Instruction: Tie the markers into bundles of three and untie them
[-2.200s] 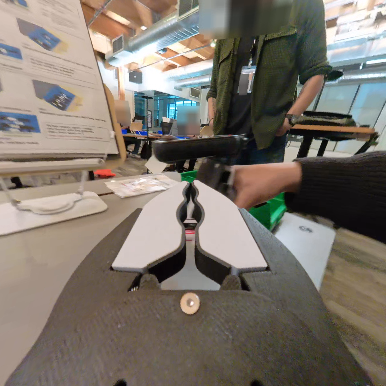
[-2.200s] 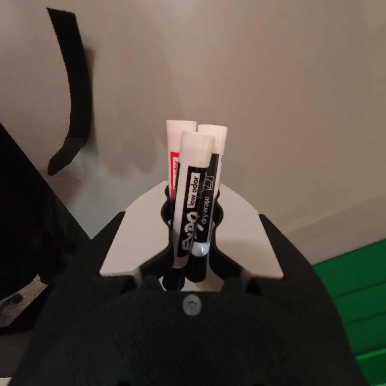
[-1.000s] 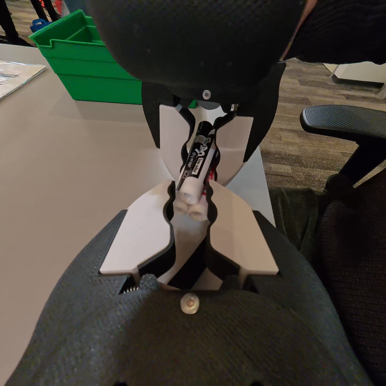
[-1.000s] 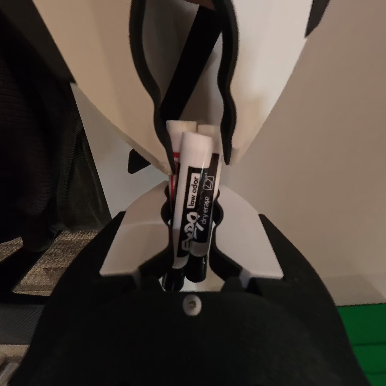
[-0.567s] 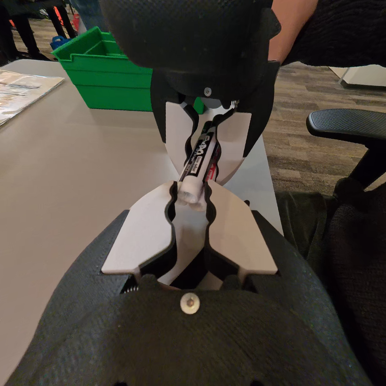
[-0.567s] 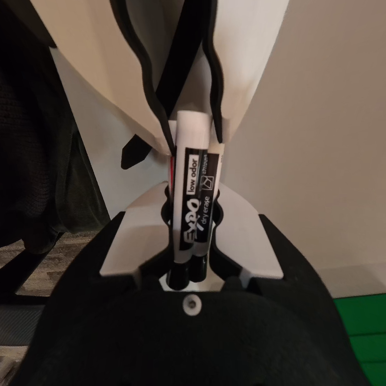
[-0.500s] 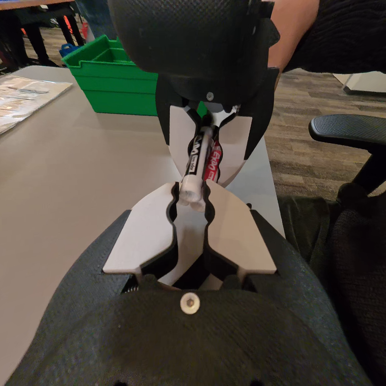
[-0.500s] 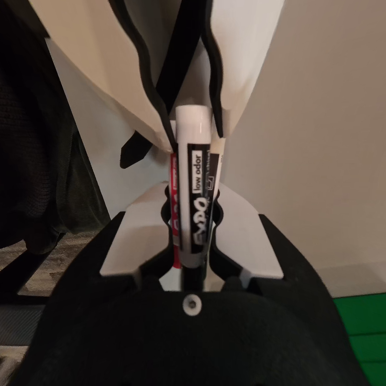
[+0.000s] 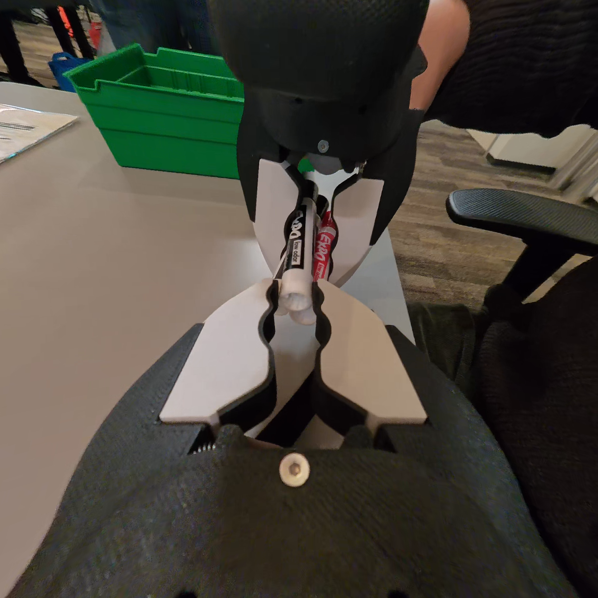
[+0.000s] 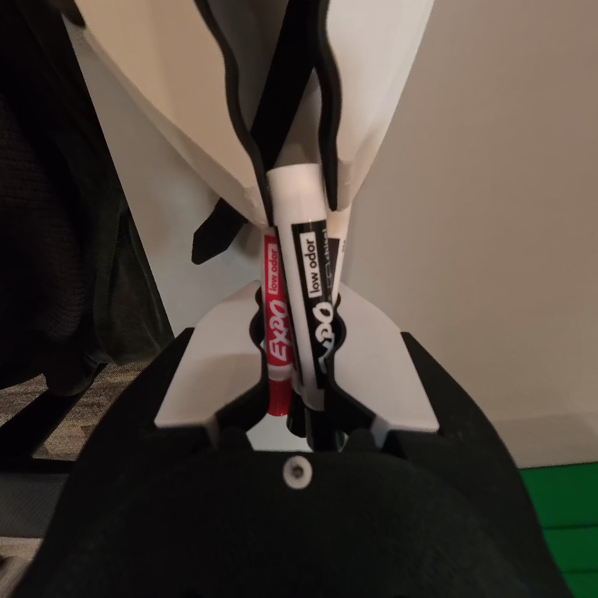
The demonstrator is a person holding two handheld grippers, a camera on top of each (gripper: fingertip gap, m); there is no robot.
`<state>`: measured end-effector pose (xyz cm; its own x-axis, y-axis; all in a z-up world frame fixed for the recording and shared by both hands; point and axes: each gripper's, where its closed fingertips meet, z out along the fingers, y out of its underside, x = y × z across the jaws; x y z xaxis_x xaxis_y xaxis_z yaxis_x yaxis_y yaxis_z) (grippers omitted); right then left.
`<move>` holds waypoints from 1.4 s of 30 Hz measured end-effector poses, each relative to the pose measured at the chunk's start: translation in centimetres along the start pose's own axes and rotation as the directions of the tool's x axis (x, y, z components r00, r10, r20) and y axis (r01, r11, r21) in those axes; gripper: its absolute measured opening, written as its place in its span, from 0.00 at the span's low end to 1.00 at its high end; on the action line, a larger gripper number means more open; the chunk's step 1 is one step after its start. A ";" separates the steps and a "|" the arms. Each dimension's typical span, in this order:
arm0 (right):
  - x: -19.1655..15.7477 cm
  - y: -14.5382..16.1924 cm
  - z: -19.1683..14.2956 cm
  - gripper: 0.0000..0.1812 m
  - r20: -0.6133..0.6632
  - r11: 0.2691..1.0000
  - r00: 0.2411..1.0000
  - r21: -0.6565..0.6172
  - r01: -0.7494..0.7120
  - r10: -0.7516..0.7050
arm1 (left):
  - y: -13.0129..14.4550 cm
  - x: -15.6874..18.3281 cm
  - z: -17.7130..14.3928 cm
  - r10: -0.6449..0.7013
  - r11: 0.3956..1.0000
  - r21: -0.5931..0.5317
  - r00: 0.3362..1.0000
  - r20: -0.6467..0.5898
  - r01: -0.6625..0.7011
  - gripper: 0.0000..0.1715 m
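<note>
Three dry-erase markers, two black and one red, are held between my two grippers above the grey table. My right gripper is shut on the markers near their caps. My left gripper faces it and is shut on their white ends. The right gripper shows opposite in the left wrist view, and the left gripper shows at the top of the right wrist view. A black strap lies on the table beneath the left gripper.
A green bin stands at the back of the table. A sheet of paper lies at the far left. The table's edge runs on the right, with a black chair armrest and wood-look floor beyond it. About 6 cm separates my left fingertips from my right.
My left gripper swung down to face the right one and closed on the markers' white ends. The markers slid a little out of the right gripper and turned, so the red one shows.
</note>
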<state>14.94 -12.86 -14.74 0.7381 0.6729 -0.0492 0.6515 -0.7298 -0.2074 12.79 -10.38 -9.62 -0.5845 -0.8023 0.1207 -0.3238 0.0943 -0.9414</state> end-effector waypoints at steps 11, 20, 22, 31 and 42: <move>-0.6 -0.3 0.2 0.21 0.022 1.000 0.999 -0.017 0.025 -0.025 | 0.3 0.8 -0.6 0.005 1.000 -0.005 0.997 -0.080 -0.005 0.12; -1.0 -0.3 0.2 0.21 0.044 0.998 0.997 -0.010 0.062 -0.061 | 0.6 1.0 -0.7 0.012 1.000 -0.008 0.994 -0.113 -0.013 0.12; -1.1 -0.4 0.2 0.21 0.051 0.998 0.997 -0.009 0.066 -0.066 | 0.7 1.2 -0.6 0.015 1.000 -0.009 0.993 -0.120 -0.017 0.13; -1.4 -0.4 0.3 0.21 0.058 0.997 0.995 -0.008 0.081 -0.080 | 1.0 1.2 -0.6 0.015 0.999 -0.029 0.992 -0.122 -0.019 0.12; -1.1 -0.5 0.3 0.21 0.041 0.997 0.996 -0.002 0.080 -0.080 | 0.3 0.9 -1.0 0.002 1.000 0.009 0.995 -0.102 -0.001 0.10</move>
<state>13.74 -13.14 -14.91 0.6762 0.7332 -0.0725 0.7086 -0.6741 -0.2084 11.44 -10.52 -9.45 -0.6582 -0.7376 0.1508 -0.3164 0.0893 -0.9444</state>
